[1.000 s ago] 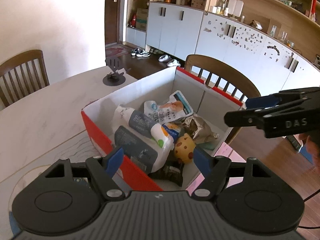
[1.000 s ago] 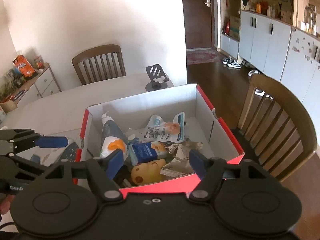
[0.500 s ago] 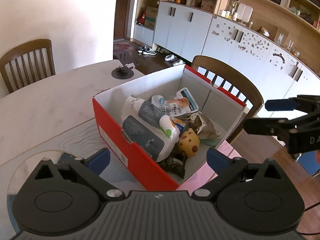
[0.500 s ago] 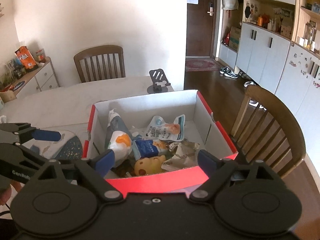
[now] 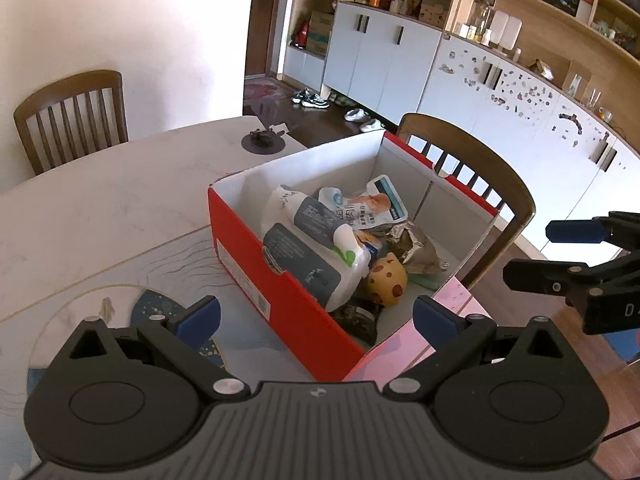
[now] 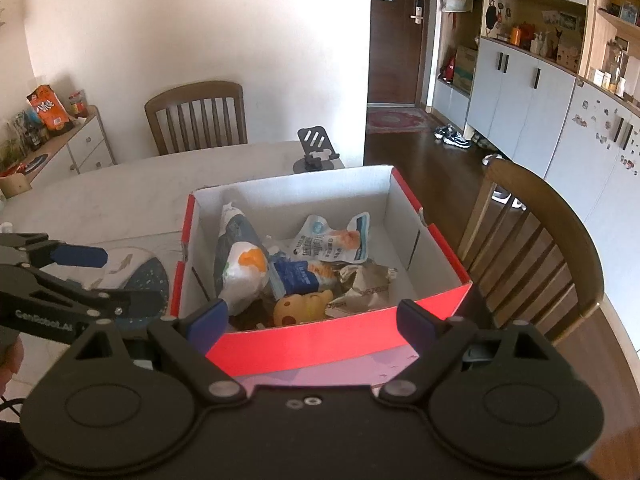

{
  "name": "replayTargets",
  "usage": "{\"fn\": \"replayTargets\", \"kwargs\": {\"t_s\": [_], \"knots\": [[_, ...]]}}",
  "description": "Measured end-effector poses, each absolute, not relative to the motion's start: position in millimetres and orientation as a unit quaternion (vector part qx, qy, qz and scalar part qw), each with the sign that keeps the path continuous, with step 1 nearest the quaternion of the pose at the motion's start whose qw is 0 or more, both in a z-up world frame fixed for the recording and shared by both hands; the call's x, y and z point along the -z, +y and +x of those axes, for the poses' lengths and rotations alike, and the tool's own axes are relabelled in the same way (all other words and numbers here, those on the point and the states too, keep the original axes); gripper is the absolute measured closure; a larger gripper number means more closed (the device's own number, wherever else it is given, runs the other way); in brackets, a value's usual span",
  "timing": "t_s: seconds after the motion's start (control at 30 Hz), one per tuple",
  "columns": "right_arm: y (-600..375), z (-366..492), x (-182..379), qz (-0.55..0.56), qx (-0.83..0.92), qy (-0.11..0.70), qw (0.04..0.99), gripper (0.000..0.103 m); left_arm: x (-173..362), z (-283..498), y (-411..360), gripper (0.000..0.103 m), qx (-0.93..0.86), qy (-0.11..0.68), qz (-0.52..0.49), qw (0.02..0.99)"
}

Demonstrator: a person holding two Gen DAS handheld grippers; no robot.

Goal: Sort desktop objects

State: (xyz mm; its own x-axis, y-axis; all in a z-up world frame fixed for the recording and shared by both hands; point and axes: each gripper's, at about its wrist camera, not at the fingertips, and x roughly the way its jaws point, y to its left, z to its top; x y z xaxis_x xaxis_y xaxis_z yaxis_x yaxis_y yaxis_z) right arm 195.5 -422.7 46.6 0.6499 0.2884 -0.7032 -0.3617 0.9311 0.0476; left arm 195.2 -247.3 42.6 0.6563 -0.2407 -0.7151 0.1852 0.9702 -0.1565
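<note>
A red box [image 6: 320,344] with white inner walls is seen on the pale surface [image 5: 100,208], filled with snack packets [image 6: 332,242] and a yellow toy [image 6: 300,306]. Both the left hand-held gripper [image 5: 316,316] and the right hand-held gripper [image 6: 312,320] are held released, their jaws just opened with nothing between them.

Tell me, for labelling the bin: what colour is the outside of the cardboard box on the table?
Red outside, white inside; the box shows best in the right wrist view.

Box [image 6: 320,344] on table [image 6: 120,200], pouches and toy [image 6: 300,306] inside, phone stand [image 6: 316,152] behind, chair [image 6: 536,248] right.
</note>
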Motion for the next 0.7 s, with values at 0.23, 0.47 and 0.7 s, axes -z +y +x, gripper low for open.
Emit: {"fn": "replayTargets", "kwargs": {"t_s": [0.23,0.47,0.7], "knots": [[-422.6,191.0,-50.8,-0.05,-0.183,0.375,0.908,0.012,-43.0,195.6,-247.7,0.0,0.117,0.407,-0.041,0.905],[-422.4,190.5,-51.0,-0.055,-0.18,0.376,0.907,0.012,-41.8,195.7,-245.8,0.0,0.114,0.414,-0.05,0.902],[-422.7,190.9,-49.8,-0.058,-0.181,0.379,0.906,0.012,-43.6,192.6,-248.4,0.0,0.106,0.406,-0.034,0.907]]}}
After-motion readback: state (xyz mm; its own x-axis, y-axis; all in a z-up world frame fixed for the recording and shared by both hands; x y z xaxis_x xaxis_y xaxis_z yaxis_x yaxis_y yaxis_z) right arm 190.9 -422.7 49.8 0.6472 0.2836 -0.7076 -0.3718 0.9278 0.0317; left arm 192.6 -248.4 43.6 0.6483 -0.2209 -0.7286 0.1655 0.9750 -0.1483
